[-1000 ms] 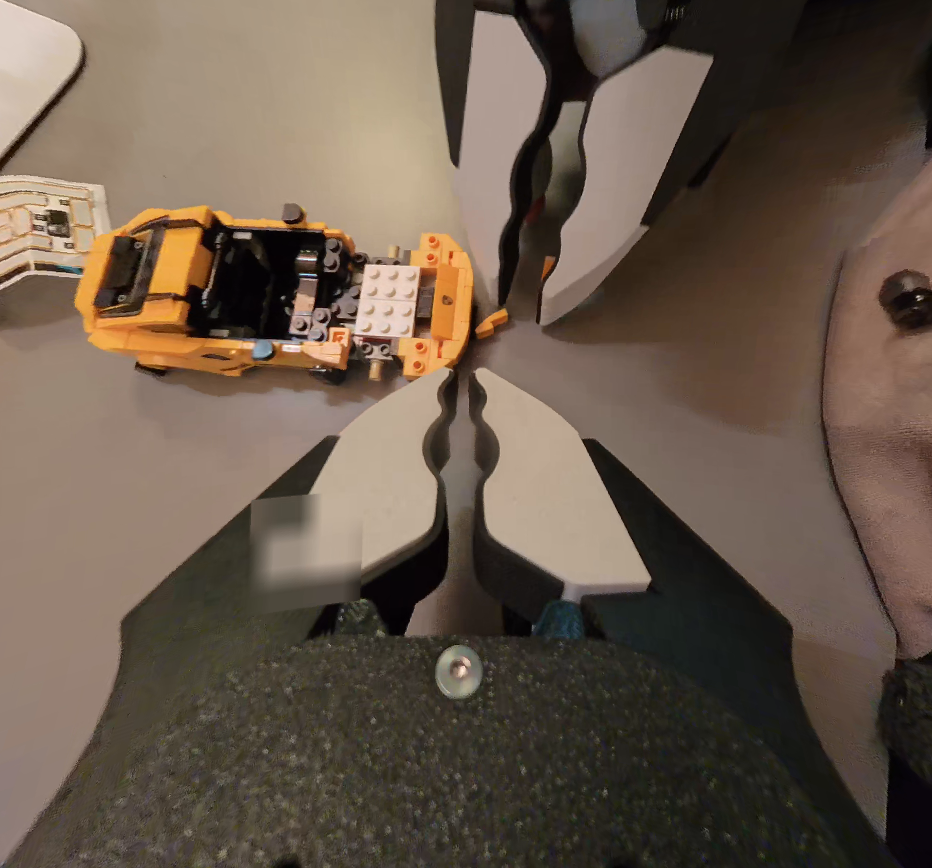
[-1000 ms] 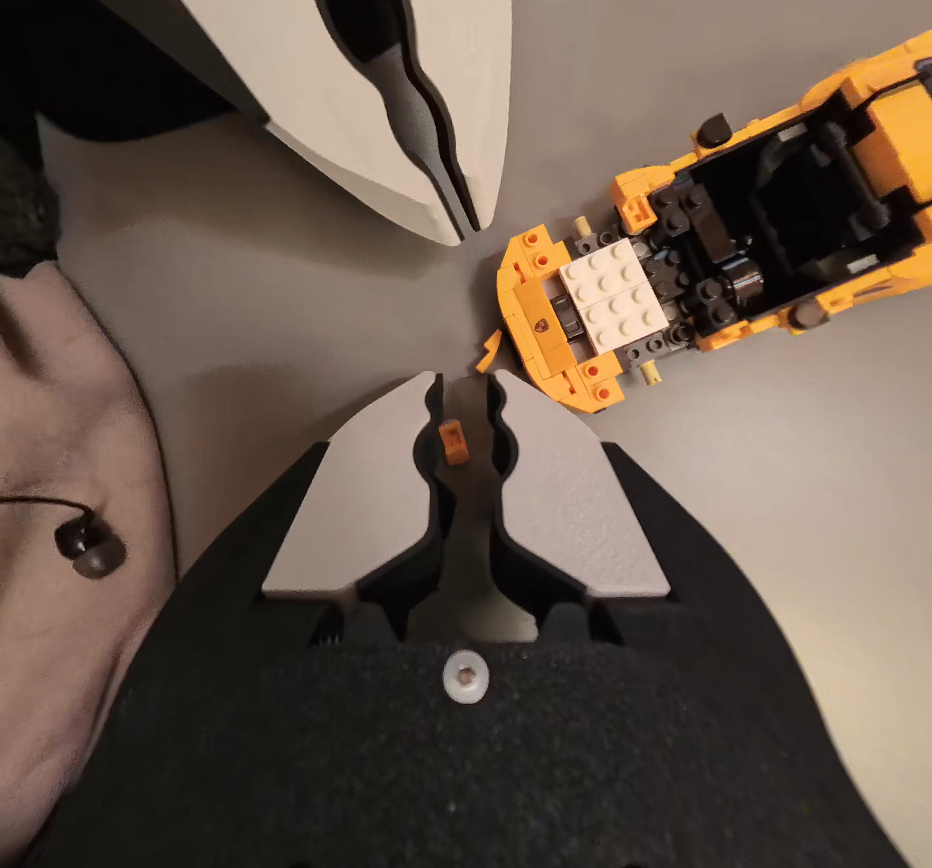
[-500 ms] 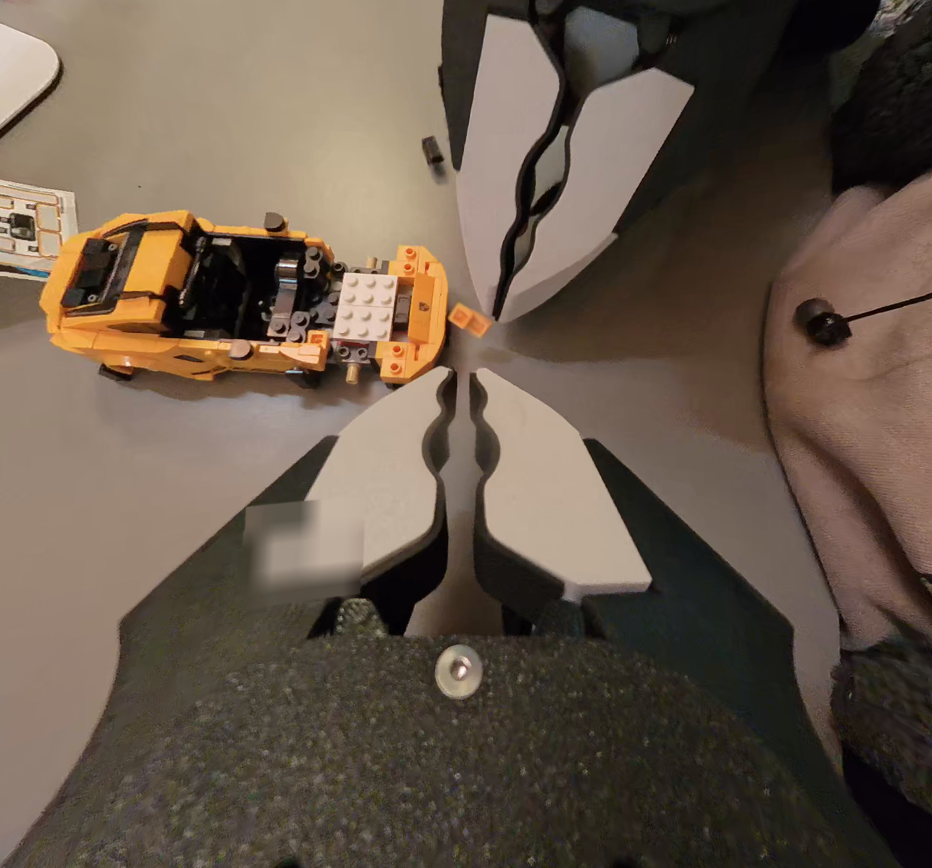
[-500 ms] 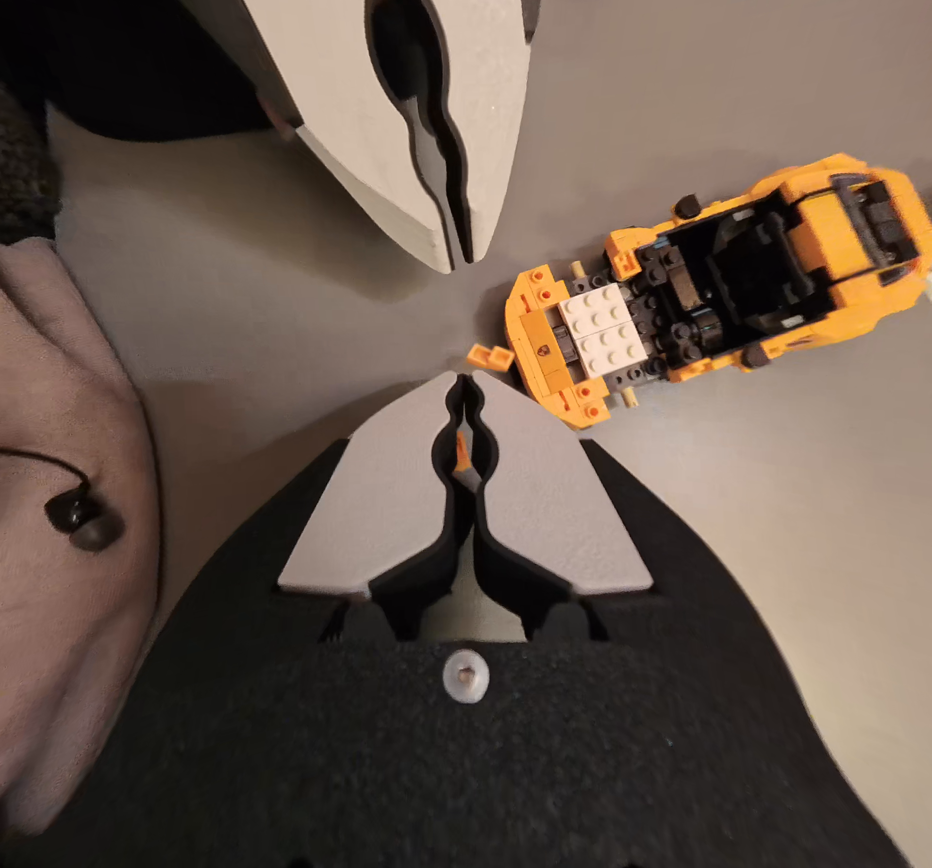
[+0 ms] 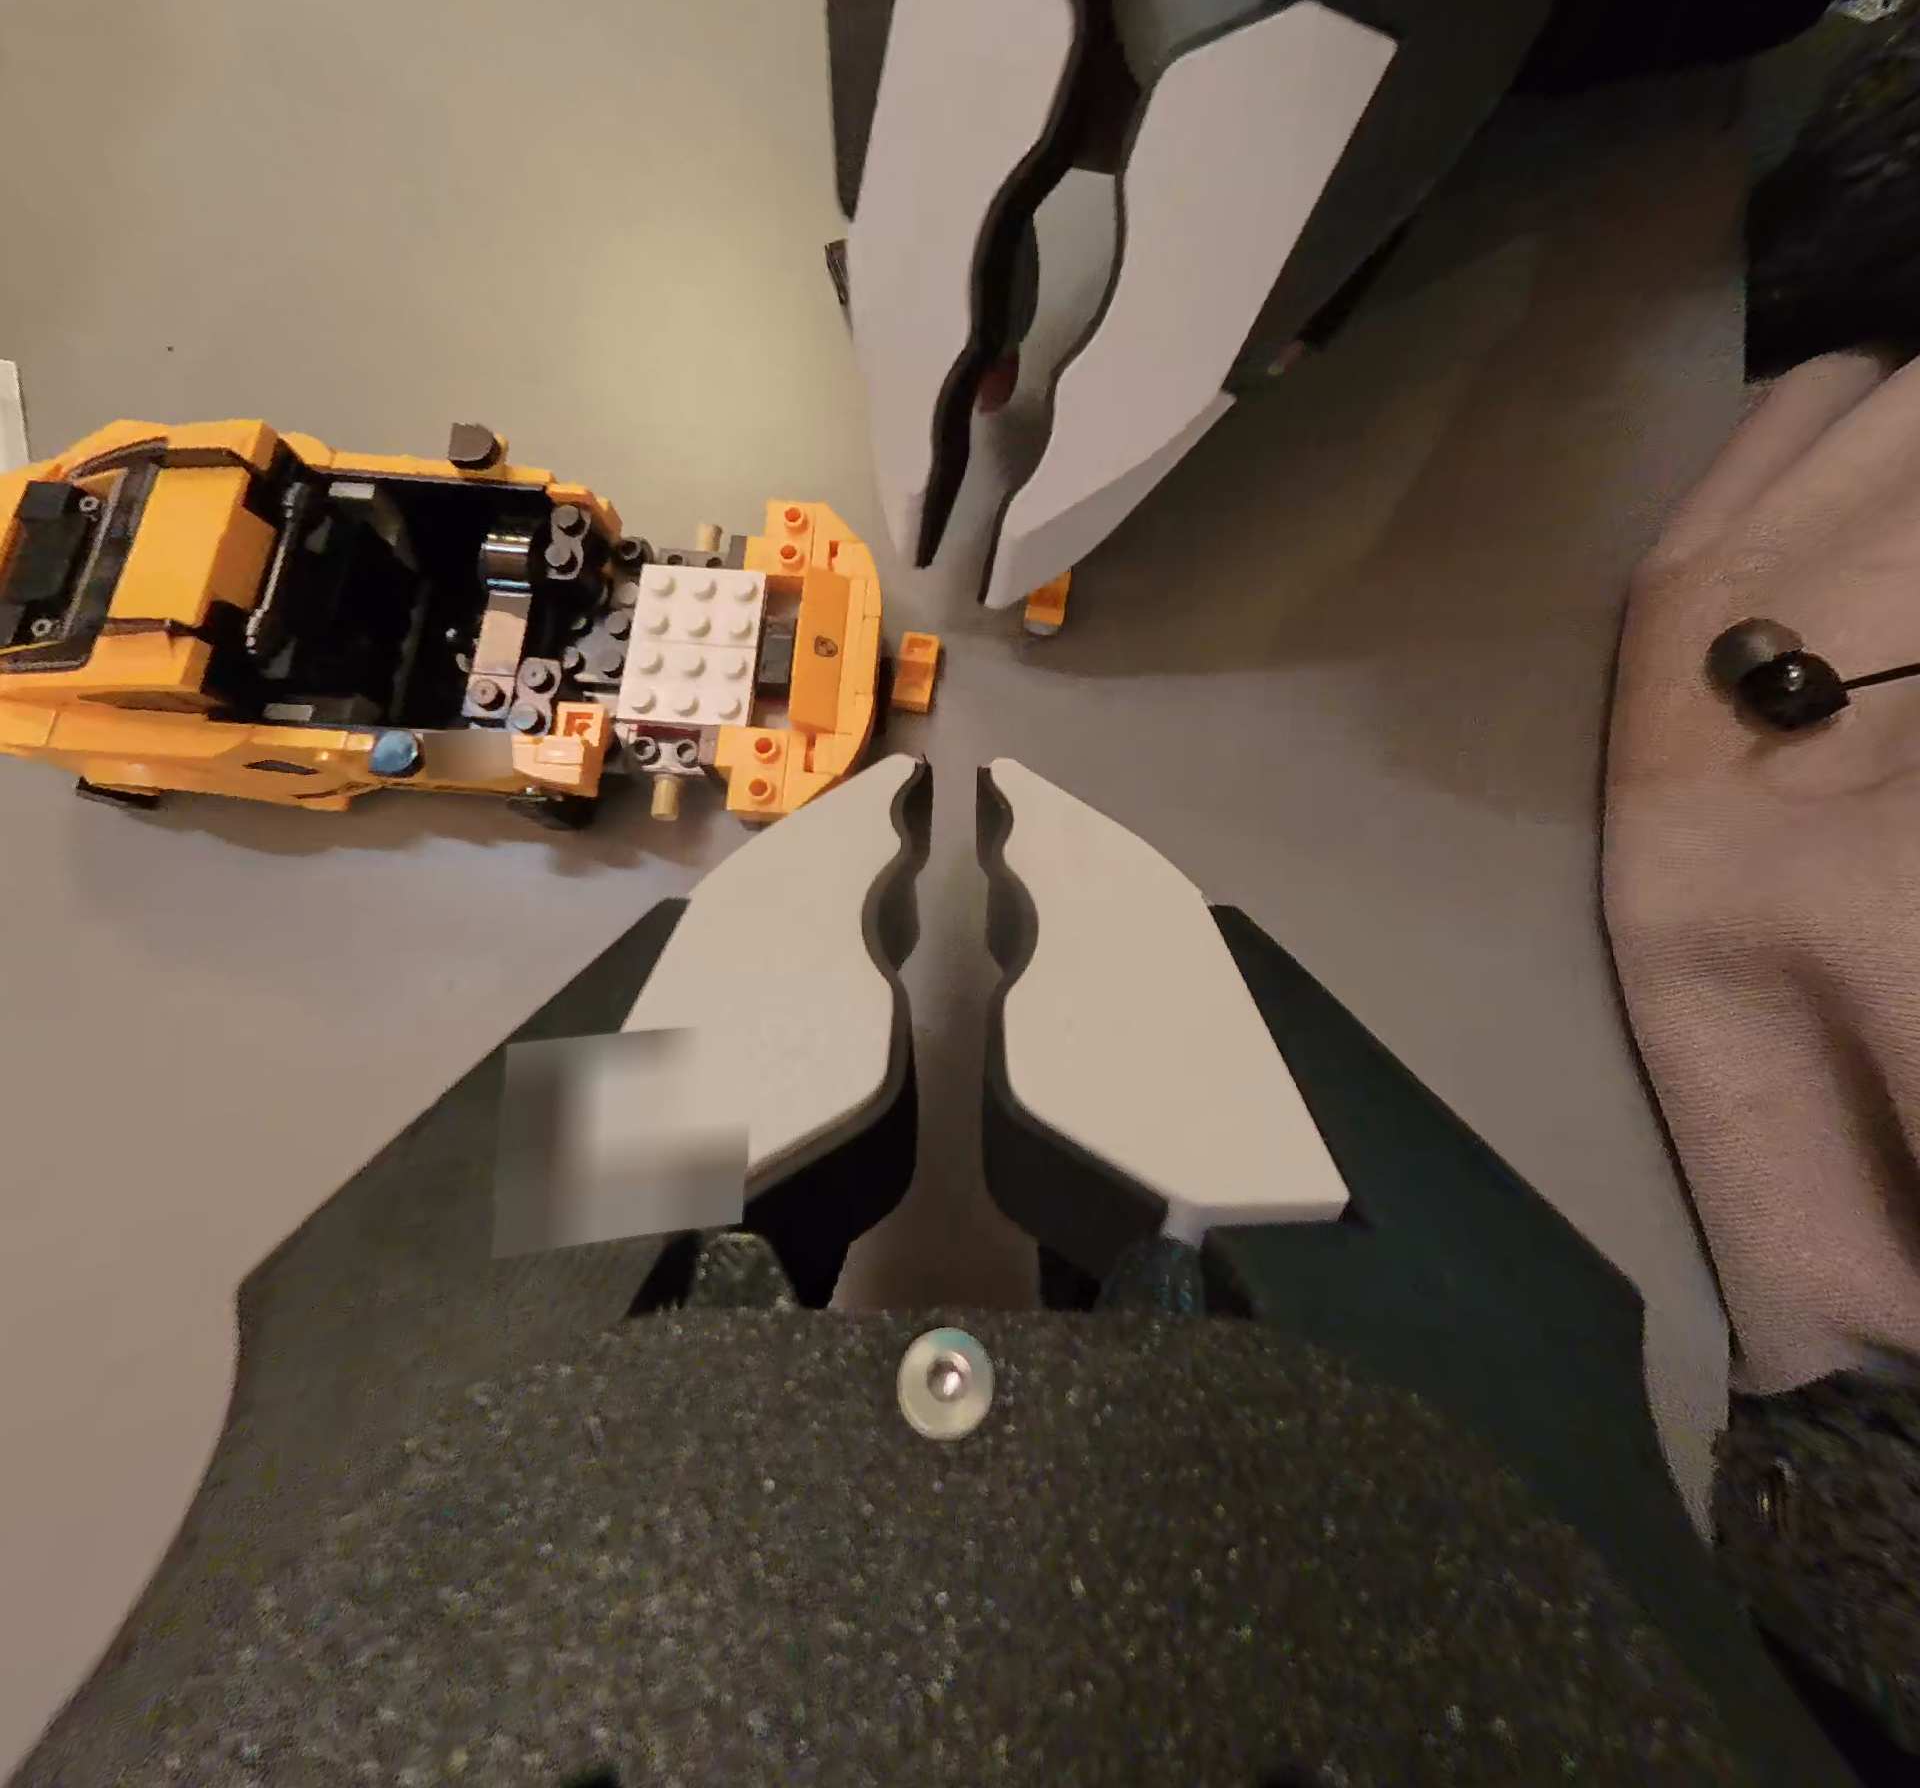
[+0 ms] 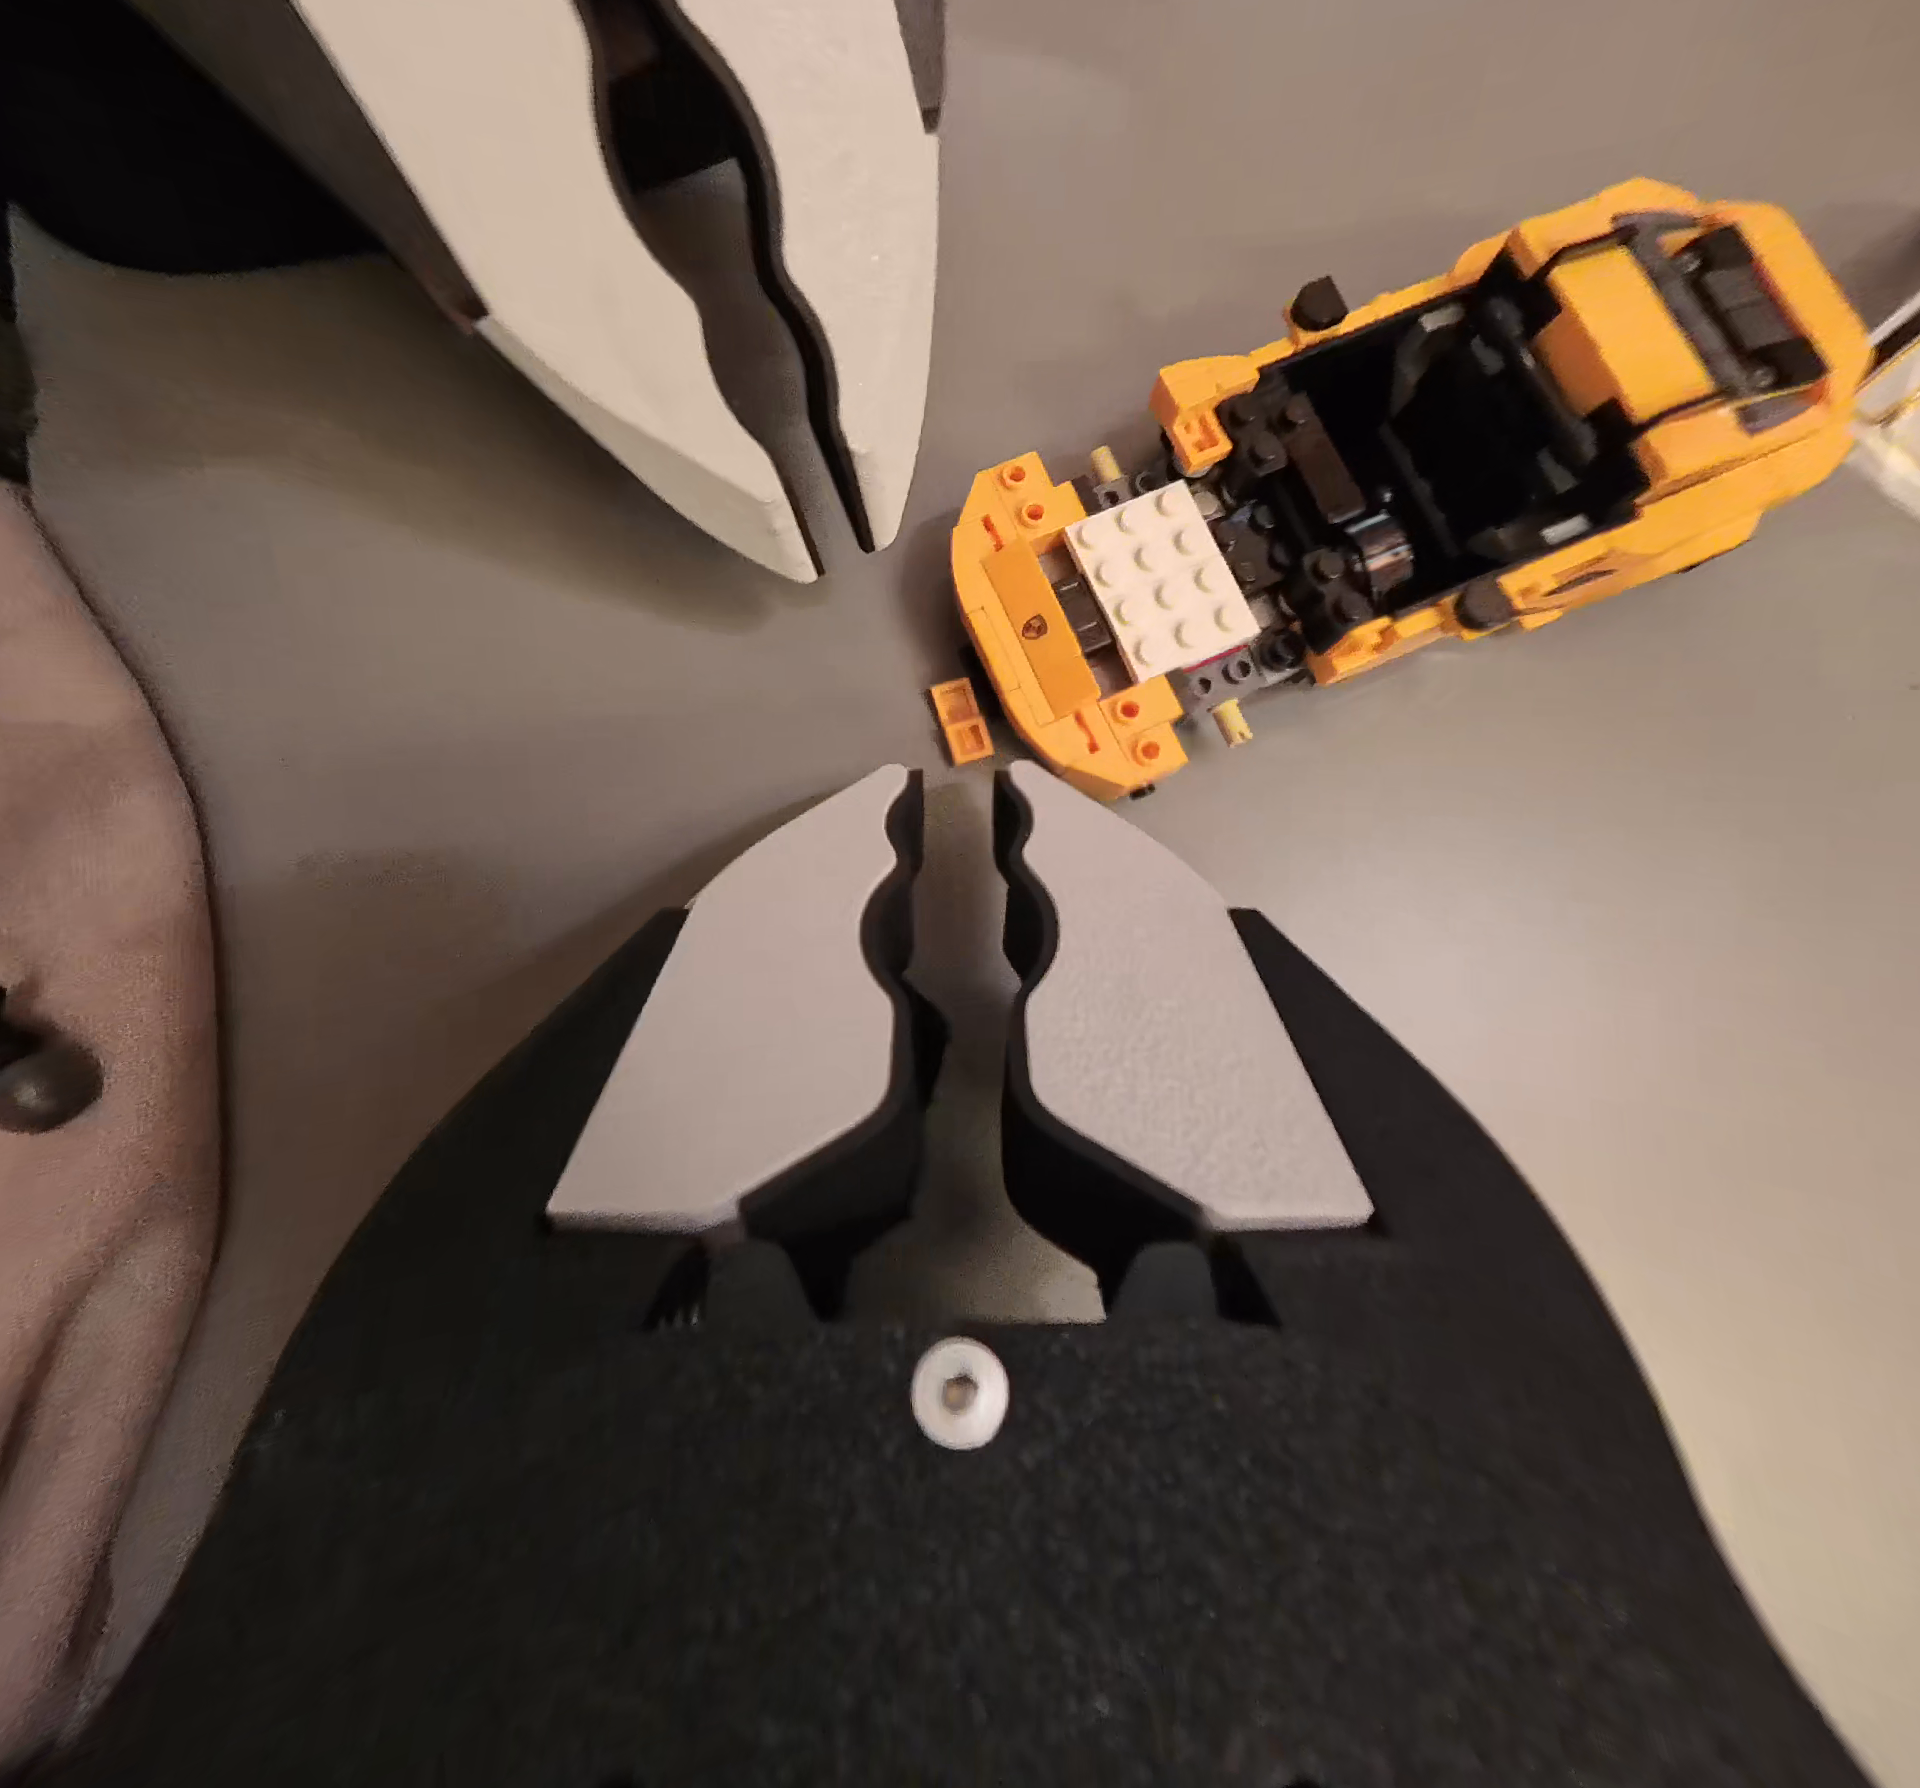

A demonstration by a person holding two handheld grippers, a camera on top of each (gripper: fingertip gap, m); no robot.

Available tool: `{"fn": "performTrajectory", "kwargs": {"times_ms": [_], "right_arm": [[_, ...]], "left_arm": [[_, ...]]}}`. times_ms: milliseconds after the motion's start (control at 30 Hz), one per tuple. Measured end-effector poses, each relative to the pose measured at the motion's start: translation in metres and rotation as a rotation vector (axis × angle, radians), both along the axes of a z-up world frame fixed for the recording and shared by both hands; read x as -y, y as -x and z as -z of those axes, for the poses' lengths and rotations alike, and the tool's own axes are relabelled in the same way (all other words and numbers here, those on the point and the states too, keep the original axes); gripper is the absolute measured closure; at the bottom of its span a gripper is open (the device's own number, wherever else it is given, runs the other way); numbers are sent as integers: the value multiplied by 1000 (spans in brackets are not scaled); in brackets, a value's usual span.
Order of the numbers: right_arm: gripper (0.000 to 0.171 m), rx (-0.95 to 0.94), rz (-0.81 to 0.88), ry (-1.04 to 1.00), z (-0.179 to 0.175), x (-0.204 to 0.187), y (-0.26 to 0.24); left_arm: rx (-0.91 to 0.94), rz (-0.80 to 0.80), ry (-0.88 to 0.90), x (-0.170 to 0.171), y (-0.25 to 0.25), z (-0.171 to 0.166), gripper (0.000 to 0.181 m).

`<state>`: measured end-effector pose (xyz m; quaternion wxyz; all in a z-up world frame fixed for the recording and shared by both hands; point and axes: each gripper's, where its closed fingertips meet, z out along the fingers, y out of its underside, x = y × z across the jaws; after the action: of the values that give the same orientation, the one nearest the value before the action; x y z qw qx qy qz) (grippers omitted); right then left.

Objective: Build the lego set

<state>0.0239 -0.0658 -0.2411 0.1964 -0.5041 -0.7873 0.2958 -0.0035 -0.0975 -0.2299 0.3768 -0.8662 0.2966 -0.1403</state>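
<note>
Half-built orange lego car (image 5: 416, 637), studded white plates on its glossy hood, at 9 o'clock on matte grey table (image 5: 364, 128). Small orange brick (image 5: 920, 668) beside its nose. Left gripper (image 5: 951, 772) and right gripper (image 6: 956, 777): wavy-edged grey fingers slightly parted, empty.

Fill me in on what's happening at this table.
A person is building an orange lego car with two handheld grippers. It sits unfinished on the grey table, cabin open. A small loose orange piece lies at its nose. The left gripper and right gripper are both open, holding nothing.
</note>
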Motion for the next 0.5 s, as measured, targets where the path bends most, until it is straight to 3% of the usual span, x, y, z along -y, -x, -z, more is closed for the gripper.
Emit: {"fn": "performTrajectory", "kwargs": {"times_ms": [333,500], "right_arm": [[158,118,54,-31,13,7,12],[171,128,-10,-74,12,11,15]], "left_arm": [[19,5,-14,3,1,-3,175],[21,17,-15,5,0,-4,175]]}}
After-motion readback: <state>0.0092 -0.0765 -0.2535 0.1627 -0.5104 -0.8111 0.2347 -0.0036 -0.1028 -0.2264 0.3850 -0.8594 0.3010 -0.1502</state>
